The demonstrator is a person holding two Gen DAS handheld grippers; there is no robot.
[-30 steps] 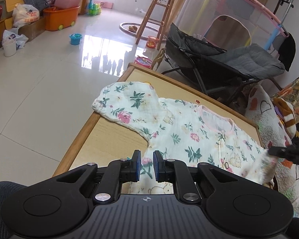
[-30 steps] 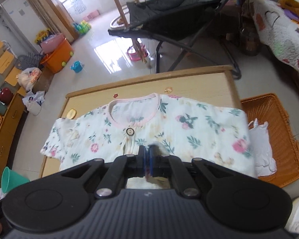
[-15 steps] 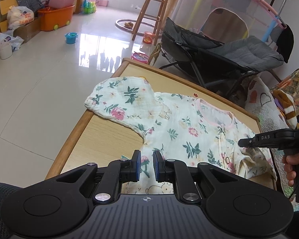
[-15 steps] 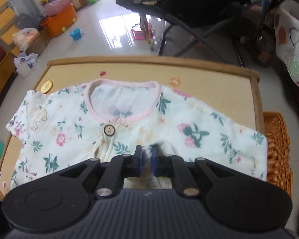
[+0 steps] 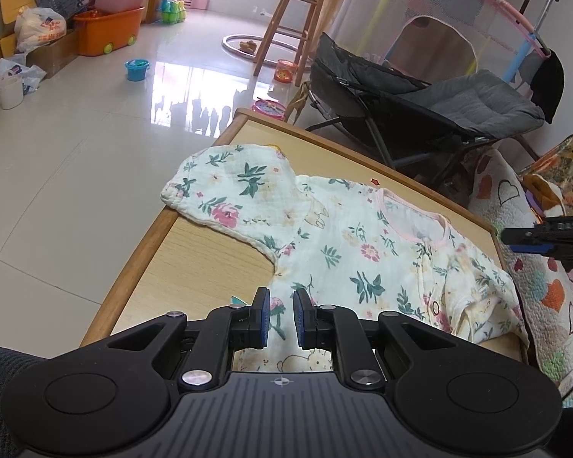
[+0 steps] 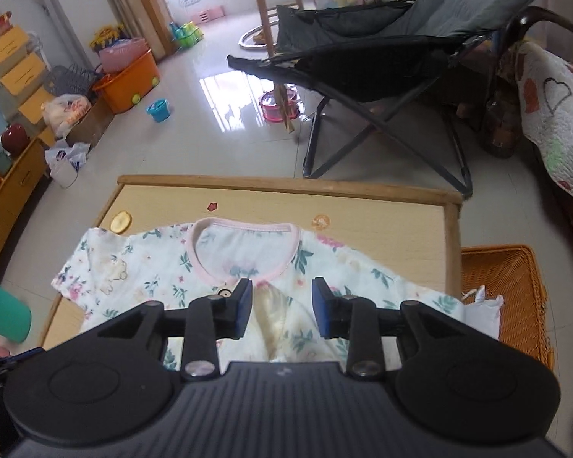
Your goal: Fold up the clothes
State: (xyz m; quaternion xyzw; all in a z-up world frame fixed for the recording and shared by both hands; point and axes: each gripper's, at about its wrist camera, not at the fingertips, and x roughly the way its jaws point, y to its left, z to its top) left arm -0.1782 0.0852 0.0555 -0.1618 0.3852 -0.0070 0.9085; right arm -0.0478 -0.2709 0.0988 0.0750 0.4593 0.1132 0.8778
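A white floral baby top [image 5: 343, 244] with a pink neckline lies spread on the wooden table [image 5: 202, 267], its neck toward the far edge. My left gripper [image 5: 282, 316] hovers over the top's near hem with a narrow gap between its blue pads; the cloth shows flat through that gap. In the right wrist view the top [image 6: 152, 278] lies under my right gripper [image 6: 282, 305], whose jaws are opening, with the cloth below them and not pinched. From the left wrist view, the right gripper [image 5: 510, 240] sits just off the table's right end.
An orange wicker basket [image 6: 508, 286] with a white cloth [image 6: 481, 305] stands right of the table [image 6: 382, 217]. A dark folding chair [image 6: 363, 57] is behind the far edge. A patterned quilt [image 5: 534, 286] lies to the right, a green cup [image 6: 0, 316] at the left.
The right gripper's jaws went from shut on the top's cloth to wide apart, letting it go. It drew away to the right of the table. The left gripper's gap stayed the same.
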